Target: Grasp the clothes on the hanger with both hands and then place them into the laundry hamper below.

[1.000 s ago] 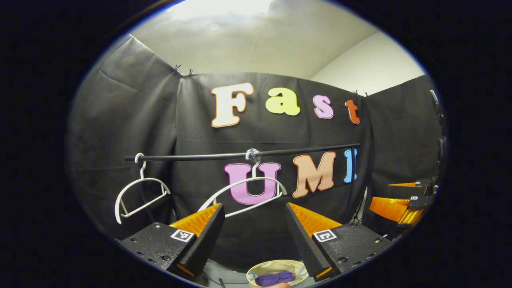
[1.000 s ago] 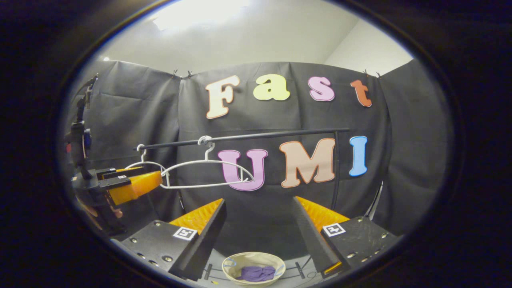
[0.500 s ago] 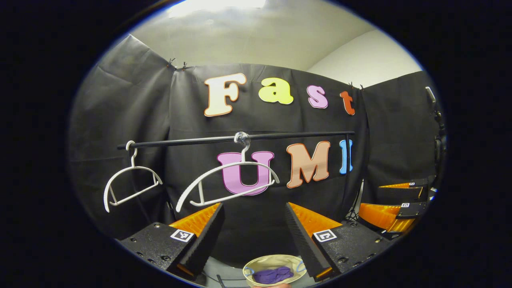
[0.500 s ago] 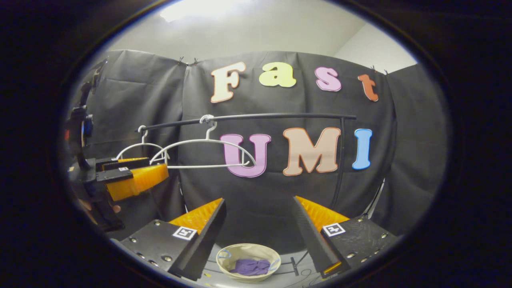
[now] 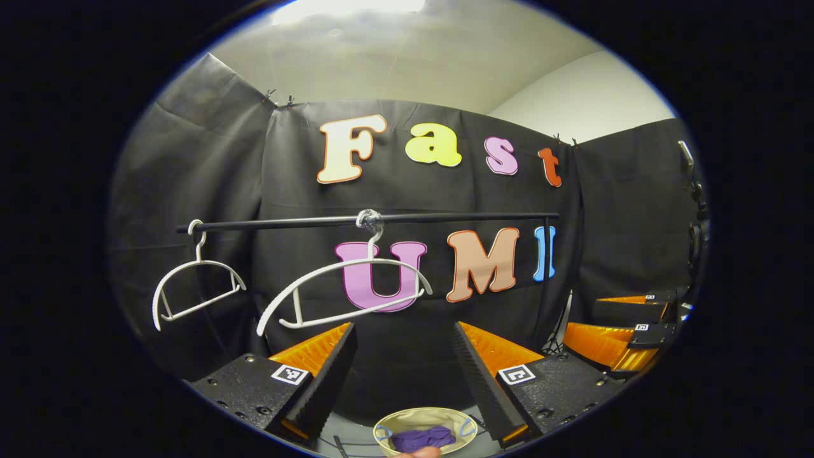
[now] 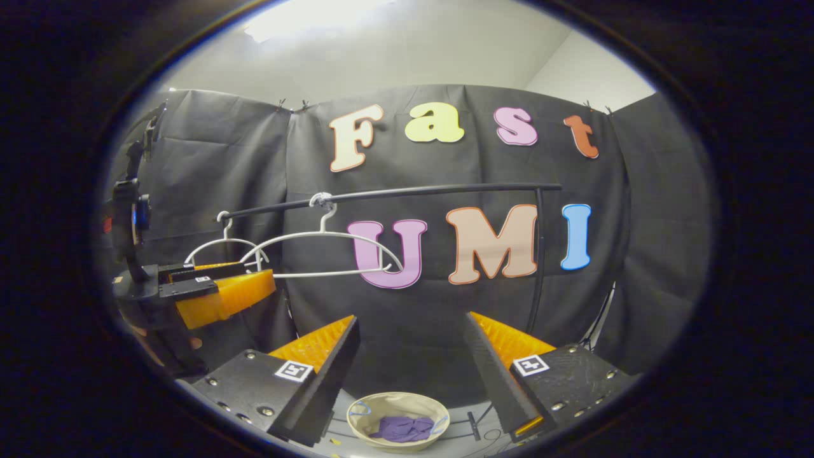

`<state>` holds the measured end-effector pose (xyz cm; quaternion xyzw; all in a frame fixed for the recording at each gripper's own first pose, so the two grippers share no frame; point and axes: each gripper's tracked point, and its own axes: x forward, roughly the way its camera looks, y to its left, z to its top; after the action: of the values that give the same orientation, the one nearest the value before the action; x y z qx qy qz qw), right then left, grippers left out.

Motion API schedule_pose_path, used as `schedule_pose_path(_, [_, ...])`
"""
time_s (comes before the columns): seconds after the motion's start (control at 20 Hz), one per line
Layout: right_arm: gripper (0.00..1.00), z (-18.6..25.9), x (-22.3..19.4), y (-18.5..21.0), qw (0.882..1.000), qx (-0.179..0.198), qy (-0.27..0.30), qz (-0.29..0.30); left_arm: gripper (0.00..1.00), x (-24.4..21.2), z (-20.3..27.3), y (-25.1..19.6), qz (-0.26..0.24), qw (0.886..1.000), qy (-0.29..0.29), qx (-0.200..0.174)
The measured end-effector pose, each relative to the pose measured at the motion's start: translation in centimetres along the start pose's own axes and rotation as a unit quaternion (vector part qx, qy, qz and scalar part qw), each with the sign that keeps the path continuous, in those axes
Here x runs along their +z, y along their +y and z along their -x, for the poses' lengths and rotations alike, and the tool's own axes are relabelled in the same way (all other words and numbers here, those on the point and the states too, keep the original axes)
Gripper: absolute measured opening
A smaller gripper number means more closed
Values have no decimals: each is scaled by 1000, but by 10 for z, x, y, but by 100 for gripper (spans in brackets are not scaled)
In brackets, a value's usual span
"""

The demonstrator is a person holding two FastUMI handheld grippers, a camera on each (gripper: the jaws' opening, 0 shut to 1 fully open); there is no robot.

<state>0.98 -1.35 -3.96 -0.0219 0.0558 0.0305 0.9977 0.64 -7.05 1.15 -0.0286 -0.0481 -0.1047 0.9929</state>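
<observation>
Purple clothes point(image 5: 420, 439) point(image 6: 404, 429) lie bunched inside the beige laundry hamper point(image 5: 413, 415) point(image 6: 394, 397) on the floor, low between each gripper's fingers. Two white hangers hang bare on the black rail point(image 5: 445, 217) point(image 6: 432, 189): the nearer hanger point(image 5: 371, 248) point(image 6: 325, 219) and a farther hanger point(image 5: 198, 251) point(image 6: 226, 240). My left gripper point(image 5: 403, 337) point(image 6: 257, 275) is open and holds nothing. My right gripper point(image 5: 580, 319) point(image 6: 411, 324) is open and holds nothing as well. Both stand well above the hamper and short of the rail.
The rail's upright post point(image 6: 539, 254) stands at its right end, in front of the black cloth wall. A fingertip point(image 5: 416, 453) shows at the bottom edge of the left gripper view. A camera mount point(image 6: 130, 210) rises above the left gripper.
Both views have tilted a little lower, so the rail sits higher in them, and the hangers drifted leftward in the left gripper view. Both grippers stayed open; the clothes stayed in the hamper.
</observation>
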Motion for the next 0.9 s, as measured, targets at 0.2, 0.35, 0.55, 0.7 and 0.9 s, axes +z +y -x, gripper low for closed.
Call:
schedule_pose_path(0.2, [98, -2, 3, -4, 1000, 1, -4, 3, 92, 11, 0, 3, 19, 1000, -7, 7])
schedule_pose_path(0.35, [98, -1, 6, -5, 1000, 1, -12, -9, 92, 14, 0, 8, 13, 1000, -3, 11])
schedule_pose_path(0.55, [99, 2, 9, -10, 1000, -4, -19, -20, 92, 20, 0, 3, -1, 1000, -5, 9])
schedule_pose_path(0.7, [99, 5, 12, -18, 999, -9, -26, -24, 96, 26, -5, -13, -27, 1000, -9, -13])
schedule_pose_path(0.9, [99, 16, 14, -35, 999, -17, -29, -31, 98, 30, -12, -28, -40, 998, -4, -37])
